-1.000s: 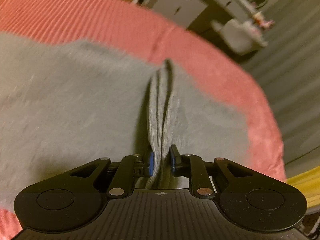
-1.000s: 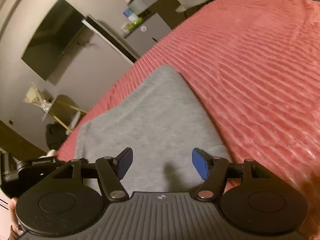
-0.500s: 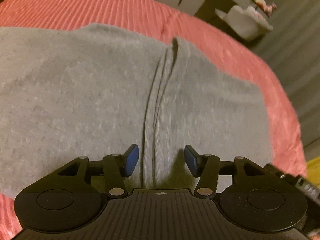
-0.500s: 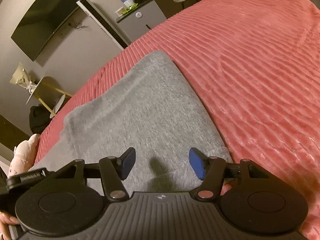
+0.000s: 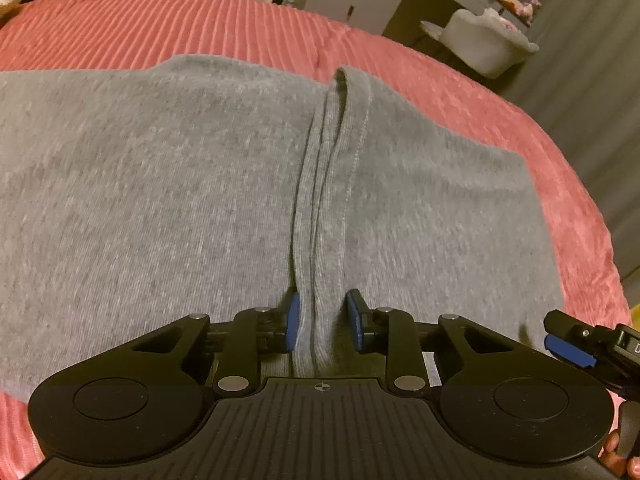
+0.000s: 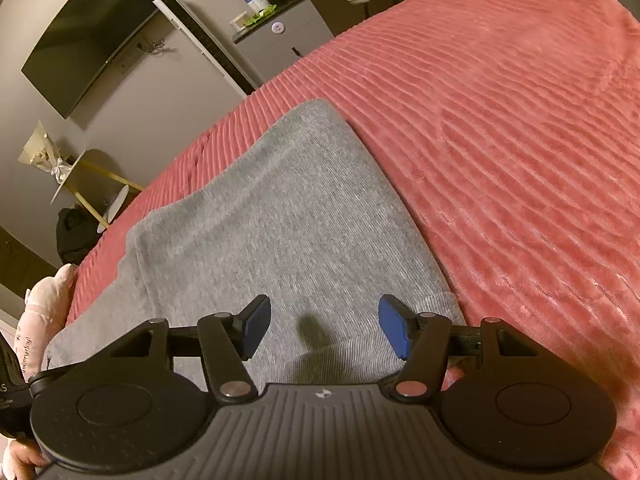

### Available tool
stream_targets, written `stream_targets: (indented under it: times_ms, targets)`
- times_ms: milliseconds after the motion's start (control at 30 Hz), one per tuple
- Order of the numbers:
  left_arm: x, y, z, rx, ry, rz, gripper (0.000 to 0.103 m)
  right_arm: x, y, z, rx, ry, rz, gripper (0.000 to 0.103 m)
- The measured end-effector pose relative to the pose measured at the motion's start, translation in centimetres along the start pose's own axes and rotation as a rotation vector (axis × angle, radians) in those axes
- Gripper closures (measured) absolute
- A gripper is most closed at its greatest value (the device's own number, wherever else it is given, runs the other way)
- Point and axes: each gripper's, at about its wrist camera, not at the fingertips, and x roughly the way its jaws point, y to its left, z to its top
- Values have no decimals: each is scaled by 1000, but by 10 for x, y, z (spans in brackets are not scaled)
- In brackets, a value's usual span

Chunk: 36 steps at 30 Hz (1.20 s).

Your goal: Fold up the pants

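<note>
Grey pants (image 5: 160, 200) lie spread on a pink ribbed bedspread (image 5: 200, 20). A ribbed band ridge (image 5: 320, 200) runs away from me across the cloth. My left gripper (image 5: 323, 322) straddles the near end of that ridge. Its jaws are closing; the left pad is against the fold, and the right pad stands off with a gap. In the right wrist view the pants (image 6: 280, 220) taper toward a far corner. My right gripper (image 6: 324, 330) hovers open over their near ribbed edge with only flat cloth below. One of its fingers (image 5: 568, 348) shows at the left view's right edge.
Pink bedspread (image 6: 500, 140) stretches wide to the right of the pants. Beyond the bed stand a grey cabinet (image 6: 280, 36), a wall screen (image 6: 84, 36), a small gold-legged table (image 6: 88, 176) and a pale chair (image 5: 484, 40). A pink plush toy (image 6: 44, 304) lies at the left.
The left gripper was shut on the raised ribbed fold, then let it drop flat and opened wide; now its jaws have narrowed around the ridge again. The right gripper stayed open over the pants.
</note>
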Motion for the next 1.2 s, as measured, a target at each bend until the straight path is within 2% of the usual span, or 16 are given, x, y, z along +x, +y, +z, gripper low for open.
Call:
stream_targets:
  times_ms: [167,333,533,600,700,733,800,833,900,967,1067,1100,1133,1200]
  targets:
    - [-3,4,-2,-7,-8,-15,78,1,2,0,-23,3,-18,42]
    - [-10,10,-3,-23,-31,-45,87,0,8,-1,-42,-1,-40,42]
    - [-28,18,-3,-56,-93,-100,91,-3,13,-4,-68,-16,-68,42]
    - [-36,19,-3,-53,-127,-97,94,-4,13,-5,-68,-18,-72,42]
    - [-41,21,-2,-45,-139,-113,93,-4,15,-6,-78,-24,-78,42]
    - [-41,20,-2,-33,-144,-95,94,-5,16,-6,-81,-26,-80,42]
    - [-42,15,-2,22,-197,33,95,-5,16,-7,-87,-29,-84,41]
    - [-43,13,-2,43,-212,73,95,-4,17,-7,-88,-29,-87,41]
    - [-43,16,0,40,-223,103,91,-3,15,-6,-82,-25,-83,41]
    - [-44,16,3,49,-215,89,85,-3,14,-5,-74,-25,-78,40]
    - [-47,6,11,73,-232,19,77,0,12,-4,-61,-21,-64,38]
    - [-46,1,14,78,-236,-2,67,1,11,-4,-56,-19,-60,38]
    - [-43,-5,19,85,-237,-23,63,2,10,-4,-52,-17,-57,38]
    - [-35,-14,30,102,-240,-30,63,4,9,-4,-46,-13,-51,38]
